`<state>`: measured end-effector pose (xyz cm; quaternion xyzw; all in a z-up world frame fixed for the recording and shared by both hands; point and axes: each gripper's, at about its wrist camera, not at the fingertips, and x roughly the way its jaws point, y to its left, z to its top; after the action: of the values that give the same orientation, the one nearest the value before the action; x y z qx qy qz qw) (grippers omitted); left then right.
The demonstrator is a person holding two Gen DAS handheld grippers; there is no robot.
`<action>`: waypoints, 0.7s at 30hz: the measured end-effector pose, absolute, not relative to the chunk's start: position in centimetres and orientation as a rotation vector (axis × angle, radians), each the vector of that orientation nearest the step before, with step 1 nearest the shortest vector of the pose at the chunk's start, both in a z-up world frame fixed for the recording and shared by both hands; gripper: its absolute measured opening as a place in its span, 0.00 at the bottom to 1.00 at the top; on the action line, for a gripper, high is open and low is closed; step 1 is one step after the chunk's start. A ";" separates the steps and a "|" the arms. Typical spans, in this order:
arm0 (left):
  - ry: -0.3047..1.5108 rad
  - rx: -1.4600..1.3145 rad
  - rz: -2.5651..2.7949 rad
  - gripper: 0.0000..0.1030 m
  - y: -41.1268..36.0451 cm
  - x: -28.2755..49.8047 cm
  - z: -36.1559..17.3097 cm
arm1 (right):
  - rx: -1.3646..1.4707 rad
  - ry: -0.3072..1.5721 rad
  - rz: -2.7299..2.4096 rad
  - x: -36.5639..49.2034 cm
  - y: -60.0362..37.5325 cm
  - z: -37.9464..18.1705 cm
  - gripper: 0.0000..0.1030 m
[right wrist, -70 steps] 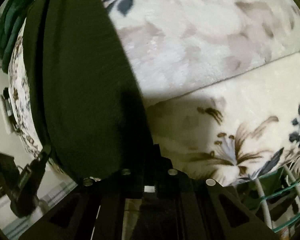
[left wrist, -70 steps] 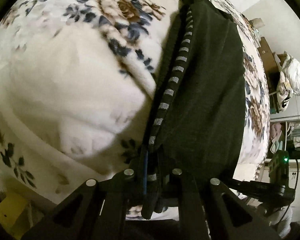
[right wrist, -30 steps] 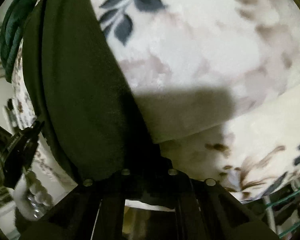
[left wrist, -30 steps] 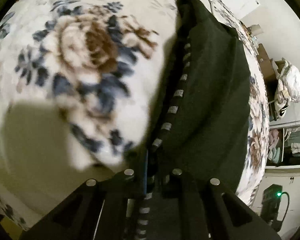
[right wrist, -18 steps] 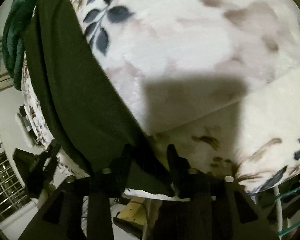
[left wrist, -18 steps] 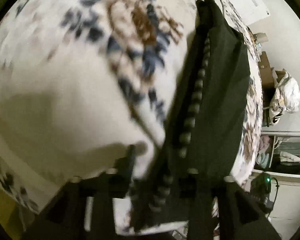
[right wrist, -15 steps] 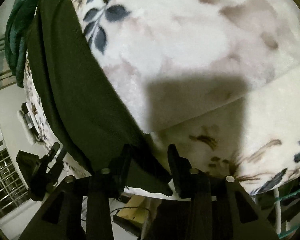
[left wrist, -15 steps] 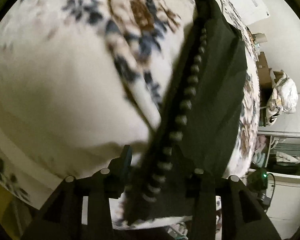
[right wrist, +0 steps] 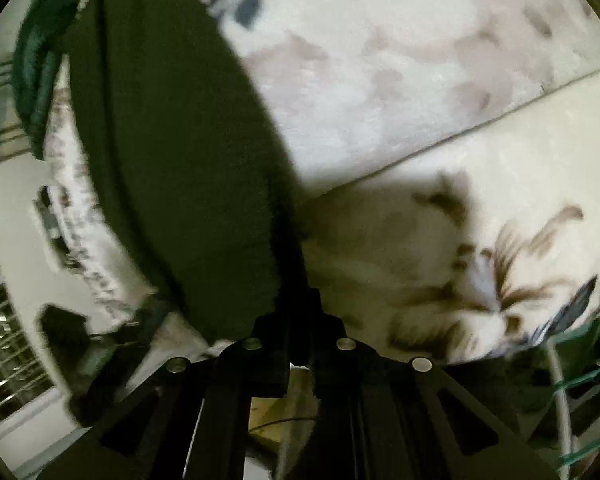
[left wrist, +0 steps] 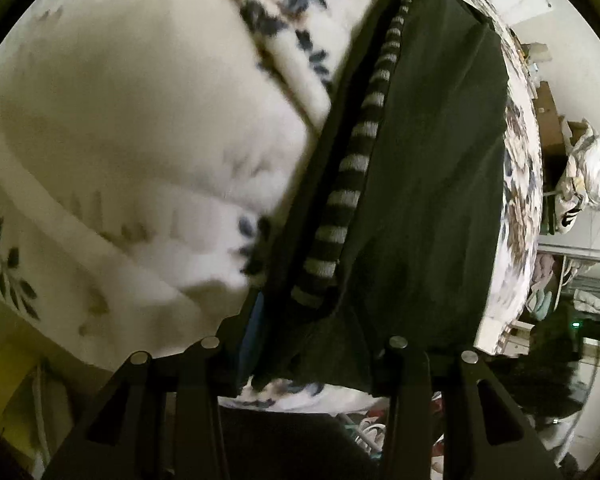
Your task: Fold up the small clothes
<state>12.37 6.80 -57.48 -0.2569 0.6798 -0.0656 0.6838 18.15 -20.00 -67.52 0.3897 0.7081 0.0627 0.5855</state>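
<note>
Garment [left wrist: 432, 184] drapes floral blanket [left wrist: 140, 120]; white bag [left wrist: 588, 176] beyond.

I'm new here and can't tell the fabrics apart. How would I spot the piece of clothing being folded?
Start with the big cream floral blanket covering the bed. On it lies a flat, dark green garment, its near edge between the fingers of the left claw. Unlike the flowered blanket, it is plain and dark, with a grey-and-black striped band along one side.
</note>
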 end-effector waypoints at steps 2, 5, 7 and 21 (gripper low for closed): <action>1.522 -0.570 -0.147 0.37 6.8 12.1 -57.5 | 0.973 1.644 0.190 17.8 -20.6 -66.8 0.06; 1.522 -0.563 -0.152 0.37 6.6 11.7 -57.6 | 0.976 1.655 0.180 17.6 -22.1 -66.2 0.06; 1.521 -0.550 -0.167 0.37 6.2 11.7 -57.7 | 0.944 1.668 0.159 17.7 -22.8 -66.6 0.06; 1.450 -0.664 -0.239 0.61 7.9 11.0 -59.5 | 0.913 1.713 0.156 18.3 -22.5 -73.7 0.66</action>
<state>11.02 7.89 -59.53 -0.2971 0.6491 -0.1070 0.6921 18.27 -22.52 -73.74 0.3876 0.7273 0.0661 0.5625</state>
